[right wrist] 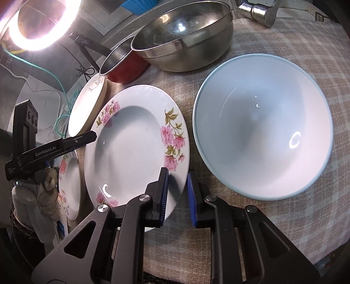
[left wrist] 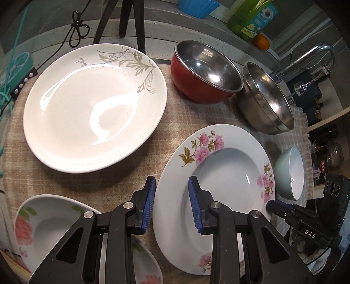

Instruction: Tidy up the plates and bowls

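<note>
A pink-flowered deep plate (left wrist: 218, 170) lies on the checked cloth; it also shows in the right wrist view (right wrist: 131, 144). My left gripper (left wrist: 171, 187) is open, its jaws straddling the plate's left rim. My right gripper (right wrist: 177, 177) is open, its jaws either side of the same plate's opposite rim; it shows in the left wrist view (left wrist: 275, 207). A large white plate with grey leaves (left wrist: 94, 109) lies behind. A small rose plate (left wrist: 43, 229) lies at the near left. A pale blue bowl (right wrist: 262, 126) sits right of the flowered plate.
A red bowl with steel inside (left wrist: 207, 72) and a steel bowl (left wrist: 266, 98) stand at the back, near a tap (left wrist: 306, 59). A tripod (left wrist: 122, 19), cables and a lit ring lamp (right wrist: 32, 26) stand behind. The cloth's fringe (left wrist: 306, 135) marks the right edge.
</note>
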`<state>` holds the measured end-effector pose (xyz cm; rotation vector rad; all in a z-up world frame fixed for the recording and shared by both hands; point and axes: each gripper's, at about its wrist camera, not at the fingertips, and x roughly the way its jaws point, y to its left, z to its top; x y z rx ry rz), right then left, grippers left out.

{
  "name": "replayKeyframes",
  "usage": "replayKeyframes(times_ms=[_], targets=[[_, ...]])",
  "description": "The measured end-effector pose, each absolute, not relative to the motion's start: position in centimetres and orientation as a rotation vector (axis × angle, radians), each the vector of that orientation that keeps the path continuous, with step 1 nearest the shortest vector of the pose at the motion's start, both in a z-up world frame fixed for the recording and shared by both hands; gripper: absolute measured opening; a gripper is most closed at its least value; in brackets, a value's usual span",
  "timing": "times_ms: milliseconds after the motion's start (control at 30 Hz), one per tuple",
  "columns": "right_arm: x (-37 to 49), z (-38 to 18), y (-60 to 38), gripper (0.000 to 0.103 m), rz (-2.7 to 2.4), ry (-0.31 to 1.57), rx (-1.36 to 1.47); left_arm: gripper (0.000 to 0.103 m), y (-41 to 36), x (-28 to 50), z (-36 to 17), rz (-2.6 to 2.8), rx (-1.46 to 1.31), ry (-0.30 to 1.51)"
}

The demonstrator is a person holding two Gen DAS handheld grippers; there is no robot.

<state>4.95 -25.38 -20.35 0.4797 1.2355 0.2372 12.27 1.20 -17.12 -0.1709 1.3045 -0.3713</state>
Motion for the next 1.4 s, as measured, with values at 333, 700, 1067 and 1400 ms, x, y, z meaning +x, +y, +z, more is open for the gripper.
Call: replayKeyframes(times_ms=[333, 700, 1067, 1400], targets=[[4.3, -20.3, -25.5, 0.017, 0.248, 1.256, 0.463, 0.029, 0.5, 10.6, -17.0, -0.361, -0.143, 1.308], [2.9, -20.4, -25.3, 0.018, 0.266, 1.271, 0.446, 0.029, 0.0, 8.3, -17.0, -0.347, -0.122, 1.313], [2.6, -20.6, -25.2, 0.018, 0.293, 1.282, 0.411, 0.028, 0.1, 6.3, -17.0, -0.32, -0.132, 1.306], [2.9, -20.7, -24.8, 0.018, 0.312, 1.293, 0.383, 0.028, -0.7, 5.5, -17.1, -0.304, -0.116, 1.307]])
